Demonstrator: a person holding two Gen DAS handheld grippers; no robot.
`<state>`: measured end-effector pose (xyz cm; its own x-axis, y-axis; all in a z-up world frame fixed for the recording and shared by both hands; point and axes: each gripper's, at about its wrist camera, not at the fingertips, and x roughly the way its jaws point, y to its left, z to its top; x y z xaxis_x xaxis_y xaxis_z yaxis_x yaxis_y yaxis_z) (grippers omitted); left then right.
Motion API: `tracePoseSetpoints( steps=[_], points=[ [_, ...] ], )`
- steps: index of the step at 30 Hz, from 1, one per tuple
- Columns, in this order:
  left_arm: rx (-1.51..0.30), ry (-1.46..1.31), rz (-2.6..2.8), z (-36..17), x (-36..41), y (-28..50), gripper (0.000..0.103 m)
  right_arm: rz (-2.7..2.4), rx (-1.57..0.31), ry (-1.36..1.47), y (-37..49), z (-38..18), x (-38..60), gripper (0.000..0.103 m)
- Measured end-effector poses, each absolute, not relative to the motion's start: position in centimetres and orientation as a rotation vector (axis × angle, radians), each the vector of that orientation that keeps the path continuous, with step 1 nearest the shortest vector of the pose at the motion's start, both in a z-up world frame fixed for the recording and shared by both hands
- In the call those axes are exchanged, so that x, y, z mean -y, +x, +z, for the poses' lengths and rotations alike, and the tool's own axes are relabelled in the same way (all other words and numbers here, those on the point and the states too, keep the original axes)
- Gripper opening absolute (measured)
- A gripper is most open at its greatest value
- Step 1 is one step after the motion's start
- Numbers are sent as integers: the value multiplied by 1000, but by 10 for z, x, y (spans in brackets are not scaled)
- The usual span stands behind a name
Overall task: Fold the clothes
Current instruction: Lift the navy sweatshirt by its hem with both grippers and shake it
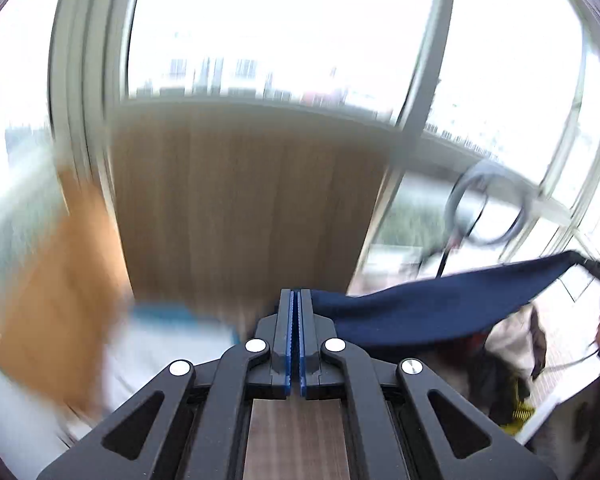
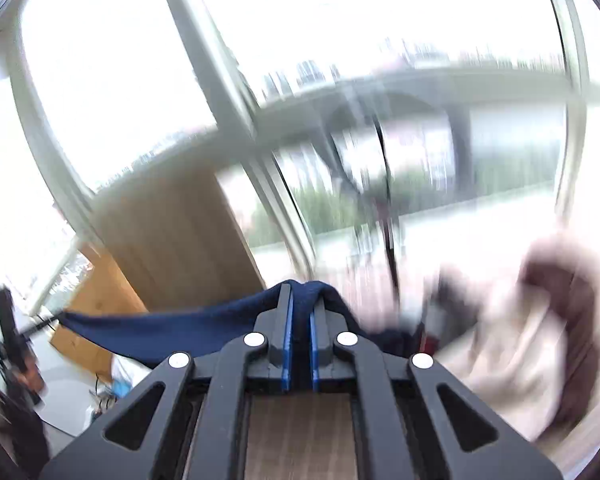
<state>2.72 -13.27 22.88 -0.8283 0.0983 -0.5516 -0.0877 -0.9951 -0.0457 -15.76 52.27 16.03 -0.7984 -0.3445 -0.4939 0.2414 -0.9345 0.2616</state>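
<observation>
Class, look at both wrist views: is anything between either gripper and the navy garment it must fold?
Nothing is. The left gripper is shut on one end of the navy garment, and the right gripper is shut on the other end, with the cloth stretched between them in the air.

— What did the garment look like?

— A navy-blue cloth [image 1: 440, 308], plain and soft, blurred at its edges.

— Where was it?

— It hung in the air as a stretched band. One end was pinched in the left hand-held gripper [image 1: 294, 300]; from there it ran off to the right, sagging a little in the middle, and narrowed to a point at its far end.

— And that far end?

— In the right wrist view, the same cloth [image 2: 172, 332] was bunched between the right hand-held gripper [image 2: 300, 296] fingers, trailing away to the left of that gripper.
</observation>
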Motion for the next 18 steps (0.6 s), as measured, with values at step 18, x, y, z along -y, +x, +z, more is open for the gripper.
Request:
tracePoseSetpoints(
  steps=[18],
  points=[
    [-162, -1448, 2778, 55, 15, 102, 1, -2478, 288, 1261, 55, -10, -590, 6]
  ],
)
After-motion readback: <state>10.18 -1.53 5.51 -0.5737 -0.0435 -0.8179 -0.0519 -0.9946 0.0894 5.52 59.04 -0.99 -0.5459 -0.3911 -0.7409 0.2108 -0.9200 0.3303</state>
